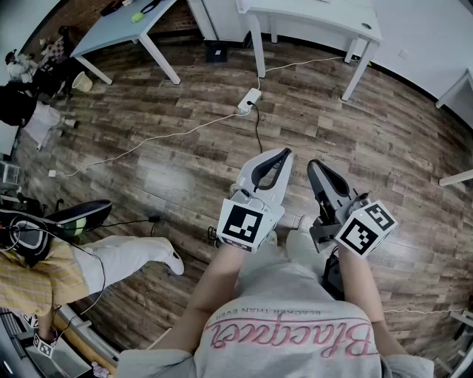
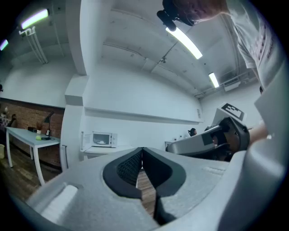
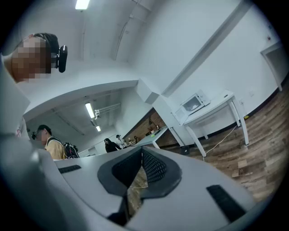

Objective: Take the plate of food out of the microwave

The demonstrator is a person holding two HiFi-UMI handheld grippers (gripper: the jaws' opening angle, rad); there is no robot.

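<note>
A small white microwave (image 2: 103, 139) stands far off on a white table (image 2: 97, 151) in the left gripper view, with something pale inside it. The right gripper view shows that microwave (image 3: 193, 103) on its white table (image 3: 216, 104) against the wall. In the head view both grippers are held close in front of my body above the wooden floor. My left gripper (image 1: 284, 153) is shut with nothing between its jaws, and its tips meet. The right gripper (image 1: 314, 164) beside it is also shut and empty. The left gripper (image 2: 142, 149) and right gripper (image 3: 142, 150) both point across the room.
A power strip (image 1: 250, 100) with long cables lies on the floor ahead. A white table (image 1: 310, 15) stands at the far end and a grey table (image 1: 118, 26) at the far left. A person (image 1: 44, 273) sits at the left, and other people (image 3: 110, 145) stand far off.
</note>
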